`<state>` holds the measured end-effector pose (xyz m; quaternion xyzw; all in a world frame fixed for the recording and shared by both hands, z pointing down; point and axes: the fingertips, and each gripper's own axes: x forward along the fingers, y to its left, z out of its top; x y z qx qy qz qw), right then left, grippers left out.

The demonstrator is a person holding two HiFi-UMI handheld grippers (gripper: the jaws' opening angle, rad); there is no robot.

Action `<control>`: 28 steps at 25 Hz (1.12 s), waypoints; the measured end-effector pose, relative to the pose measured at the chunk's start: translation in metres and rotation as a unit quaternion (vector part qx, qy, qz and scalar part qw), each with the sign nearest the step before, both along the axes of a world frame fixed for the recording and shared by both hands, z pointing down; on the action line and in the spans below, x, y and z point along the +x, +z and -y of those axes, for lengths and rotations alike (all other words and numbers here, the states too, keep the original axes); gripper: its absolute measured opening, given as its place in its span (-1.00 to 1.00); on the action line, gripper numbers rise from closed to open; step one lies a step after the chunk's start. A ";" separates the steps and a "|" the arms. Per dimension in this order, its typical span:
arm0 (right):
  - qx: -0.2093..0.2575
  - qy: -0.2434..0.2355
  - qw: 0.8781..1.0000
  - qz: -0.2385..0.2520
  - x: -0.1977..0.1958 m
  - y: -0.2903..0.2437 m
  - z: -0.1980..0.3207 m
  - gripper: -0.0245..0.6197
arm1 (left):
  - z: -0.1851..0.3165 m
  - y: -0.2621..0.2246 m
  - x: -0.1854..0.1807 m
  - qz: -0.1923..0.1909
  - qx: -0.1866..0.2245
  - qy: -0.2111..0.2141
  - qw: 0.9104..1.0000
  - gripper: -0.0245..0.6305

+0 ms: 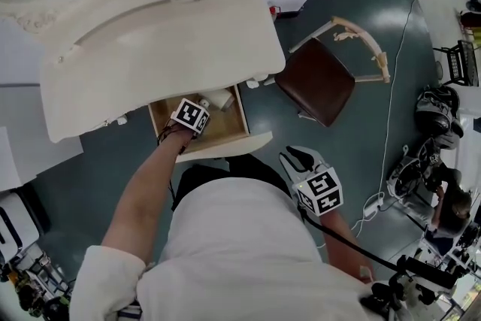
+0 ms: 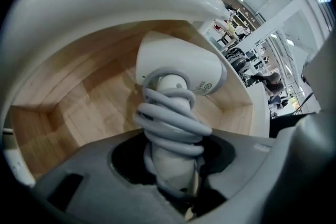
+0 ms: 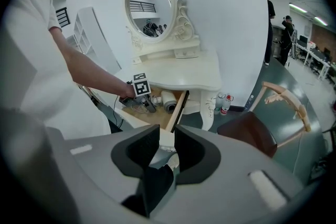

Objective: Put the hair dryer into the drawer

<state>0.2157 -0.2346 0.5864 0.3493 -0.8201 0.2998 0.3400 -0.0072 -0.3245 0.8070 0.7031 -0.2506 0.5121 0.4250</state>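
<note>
Left gripper (image 1: 201,109) is clamped on the handle of the one white hair dryer (image 2: 181,68) and reaches down into the single open wooden drawer (image 1: 160,119). The dryer's head sits low over the drawer floor; I cannot tell whether it touches. A grey cord (image 2: 170,123) is wound round the handle, and only the left gripper view shows it plainly. The cream dressing table (image 1: 150,34) overhangs the back of the drawer, close above the dryer. My right gripper (image 1: 299,158) hangs in front of the drawer's front panel, jaws apart and gripping nothing. Its view shows the oval mirror (image 3: 151,5) face-on and two bottles (image 3: 224,104) on the floor by a table leg; the left gripper view shows neither. One brown-seated chair (image 1: 319,83) stands right of the table, apart from it.
</note>
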 end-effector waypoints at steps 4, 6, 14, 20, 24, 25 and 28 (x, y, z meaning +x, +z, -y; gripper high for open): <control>-0.005 -0.002 1.000 -0.006 0.001 0.000 0.002 -0.64 | 0.003 0.006 -0.001 0.004 0.009 0.003 1.000 -0.35; -0.004 -0.003 1.000 -0.006 -0.001 -0.001 0.005 -0.64 | 0.004 0.011 -0.002 0.005 0.016 0.006 1.000 -0.35; -0.004 -0.008 1.000 -0.003 -0.002 -0.002 0.007 -0.64 | 0.006 0.013 0.002 0.010 0.025 0.003 1.000 -0.34; -0.004 -0.016 1.000 -0.001 -0.005 -0.002 0.006 -0.63 | 0.004 0.007 0.008 0.008 0.012 -0.010 1.000 -0.26; -0.002 -0.019 1.000 0.002 -0.011 -0.001 0.004 -0.63 | 0.001 0.010 0.002 0.014 0.010 -0.004 1.000 -0.10; -0.002 -0.021 1.000 0.003 -0.012 -0.002 0.005 -0.63 | 0.002 0.008 0.001 0.014 0.012 -0.005 1.000 -0.10; 0.001 -0.028 1.000 0.005 -0.016 -0.003 0.005 -0.63 | 0.004 0.000 -0.001 0.009 0.019 -0.011 1.000 -0.08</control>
